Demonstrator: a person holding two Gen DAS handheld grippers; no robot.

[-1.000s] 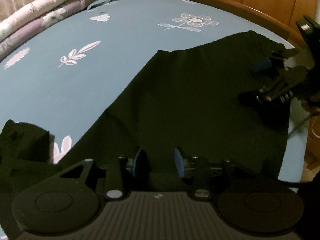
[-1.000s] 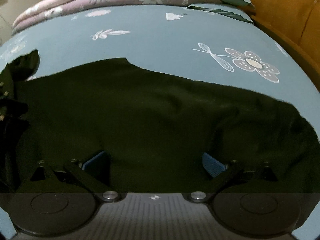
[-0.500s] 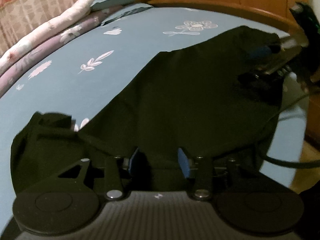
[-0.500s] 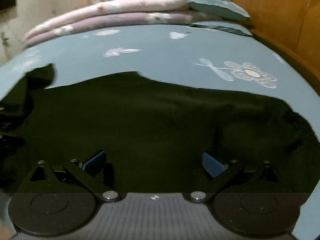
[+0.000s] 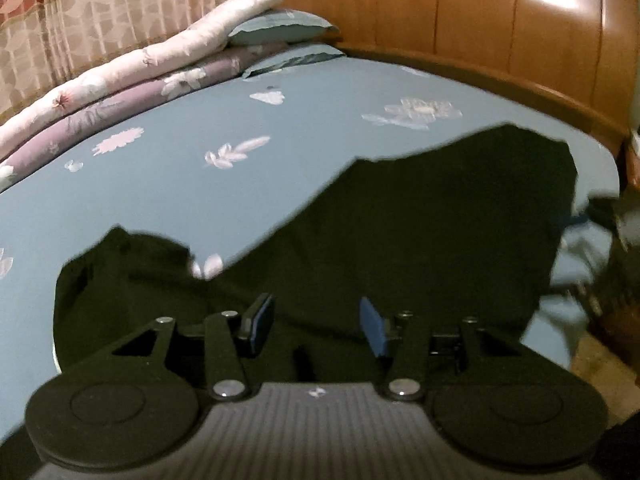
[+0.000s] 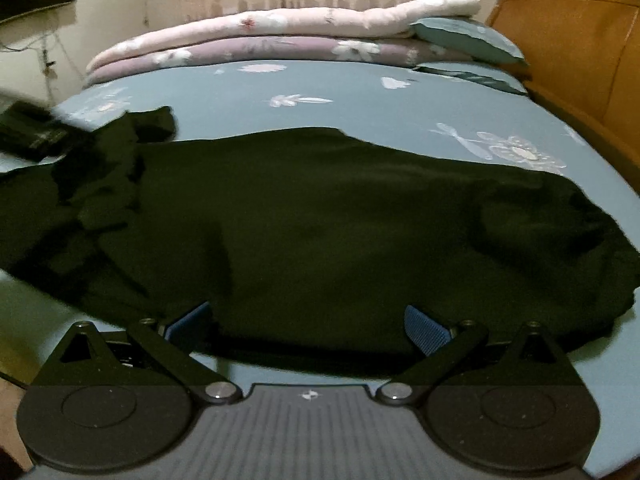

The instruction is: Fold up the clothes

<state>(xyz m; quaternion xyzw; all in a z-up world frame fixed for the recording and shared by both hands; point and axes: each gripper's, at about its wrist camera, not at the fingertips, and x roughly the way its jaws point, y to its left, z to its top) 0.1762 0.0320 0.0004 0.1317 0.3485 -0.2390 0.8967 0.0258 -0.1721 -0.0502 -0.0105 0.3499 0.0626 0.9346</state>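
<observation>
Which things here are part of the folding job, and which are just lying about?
For the job:
- black garment, spread on the bed
- left gripper, open
- right gripper, open

Lying about:
- blue floral bedsheet
- folded pink and purple quilts
- teal pillow
- wooden headboard
- curtain

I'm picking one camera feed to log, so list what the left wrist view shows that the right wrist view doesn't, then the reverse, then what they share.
Only the left wrist view shows the left gripper, jaws open over the black garment, and a blurred shape at its right edge that may be the other gripper.

Only the right wrist view shows the right gripper, jaws wide open, the garment's rumpled left end, and a dark blurred object beyond it.

Both share the garment, blue floral bedsheet, folded quilts, pillow, curtain and wooden headboard.
</observation>
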